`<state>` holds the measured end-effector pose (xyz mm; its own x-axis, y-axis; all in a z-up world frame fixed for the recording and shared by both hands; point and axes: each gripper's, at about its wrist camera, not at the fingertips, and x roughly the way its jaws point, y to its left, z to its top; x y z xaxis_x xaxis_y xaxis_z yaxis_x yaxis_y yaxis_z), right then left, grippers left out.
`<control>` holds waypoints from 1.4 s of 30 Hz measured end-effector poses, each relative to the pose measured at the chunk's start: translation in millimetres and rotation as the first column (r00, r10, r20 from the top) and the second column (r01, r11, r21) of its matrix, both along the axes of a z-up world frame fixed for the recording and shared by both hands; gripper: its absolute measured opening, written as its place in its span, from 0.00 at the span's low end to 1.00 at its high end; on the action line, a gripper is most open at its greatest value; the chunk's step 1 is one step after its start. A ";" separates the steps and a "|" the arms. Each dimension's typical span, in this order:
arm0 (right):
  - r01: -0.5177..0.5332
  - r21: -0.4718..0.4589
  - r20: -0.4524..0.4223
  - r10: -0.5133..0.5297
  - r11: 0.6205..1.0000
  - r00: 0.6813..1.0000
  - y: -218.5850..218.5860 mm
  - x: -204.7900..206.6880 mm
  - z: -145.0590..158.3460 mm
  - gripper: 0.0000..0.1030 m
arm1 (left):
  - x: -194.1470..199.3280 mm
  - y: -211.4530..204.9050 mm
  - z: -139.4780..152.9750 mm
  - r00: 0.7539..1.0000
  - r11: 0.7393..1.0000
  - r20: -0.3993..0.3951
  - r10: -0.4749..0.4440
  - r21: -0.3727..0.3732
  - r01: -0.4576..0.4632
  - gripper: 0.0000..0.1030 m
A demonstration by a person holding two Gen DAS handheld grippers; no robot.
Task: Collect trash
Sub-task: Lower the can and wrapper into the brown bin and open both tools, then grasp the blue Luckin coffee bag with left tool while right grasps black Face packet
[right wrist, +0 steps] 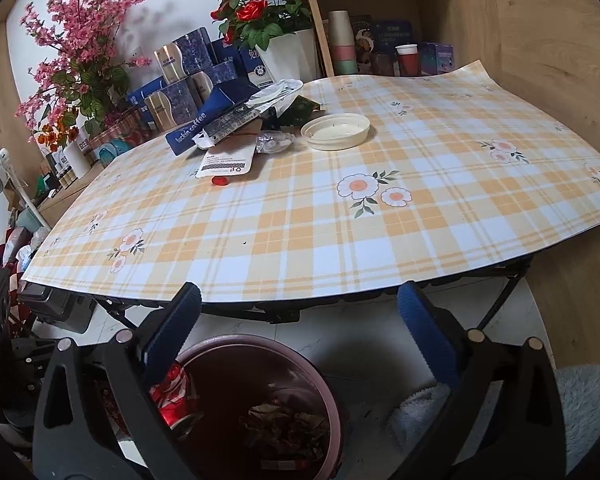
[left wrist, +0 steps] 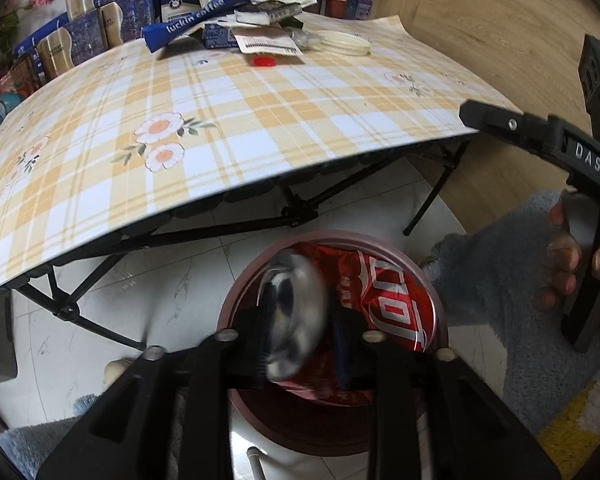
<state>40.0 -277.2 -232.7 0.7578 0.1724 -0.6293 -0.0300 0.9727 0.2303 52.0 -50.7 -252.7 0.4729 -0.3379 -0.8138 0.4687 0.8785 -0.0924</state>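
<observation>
Left gripper (left wrist: 300,332) is hanging over the bin (left wrist: 428,280), jaws around a blurred clear wrapper (left wrist: 296,312), possibly falling. Risk: wrapper clinging to pads, missing the bin. Right gripper (right wrist: 300,344) is idling released; trash pile (right wrist: 236,128) waiting on table (right wrist: 380,248).

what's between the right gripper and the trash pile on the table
Only bare checked tablecloth, seen in the right wrist view. The right gripper hangs open past the table's near edge; the trash pile sits at the far side.
</observation>
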 end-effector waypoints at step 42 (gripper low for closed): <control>0.039 -0.019 -0.041 -0.040 0.999 0.998 -27.6 107.7 49.0 0.94 | 242.5 20.7 79.8 0.922 0.967 0.383 0.056 0.211 -0.146 0.81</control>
<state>147.7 -304.8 -183.7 0.7369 0.1311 -0.6632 0.0177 0.9769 0.2128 294.5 -30.0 -172.9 0.7769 -0.0962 -0.6222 0.3367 0.8986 0.2814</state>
